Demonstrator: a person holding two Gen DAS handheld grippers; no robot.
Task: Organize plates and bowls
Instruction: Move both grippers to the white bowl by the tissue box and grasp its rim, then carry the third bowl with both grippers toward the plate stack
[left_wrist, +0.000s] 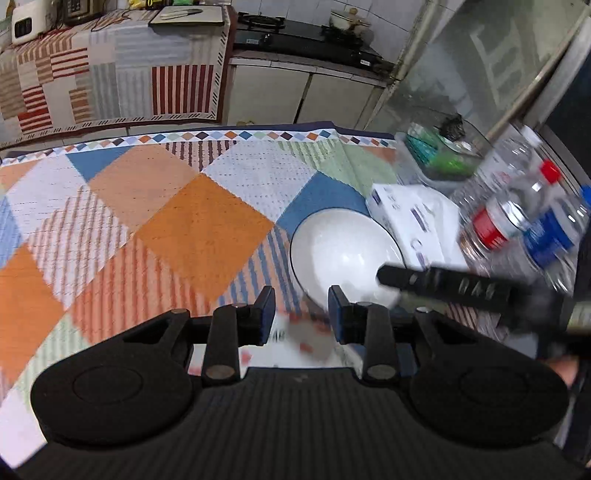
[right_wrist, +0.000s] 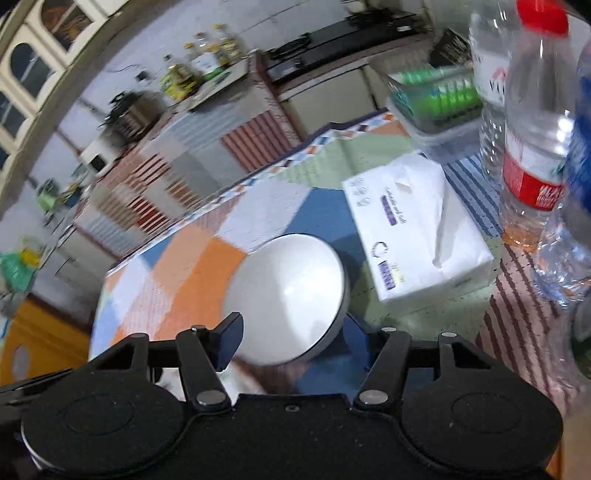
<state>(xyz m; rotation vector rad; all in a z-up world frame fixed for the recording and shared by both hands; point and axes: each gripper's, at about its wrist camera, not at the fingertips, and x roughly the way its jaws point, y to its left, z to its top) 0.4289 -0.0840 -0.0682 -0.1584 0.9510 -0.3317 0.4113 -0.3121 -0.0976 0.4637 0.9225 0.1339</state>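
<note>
Patchwork tablecloth, white bowl tilted on edge between right gripper fingers, left gripper fingers narrow, empty.

The left hand-held gripper hangs over the desk, which is covered by a chequered cloth, its jaws a little apart with nothing between them. Just ahead, towards the desk's right edge, sits a white bowl. The right hand-held gripper reaches in from the right, one finger over the bowl's rim. A white tissue pack lies just beside the bowl, with clear bottles at the right edge.
</note>
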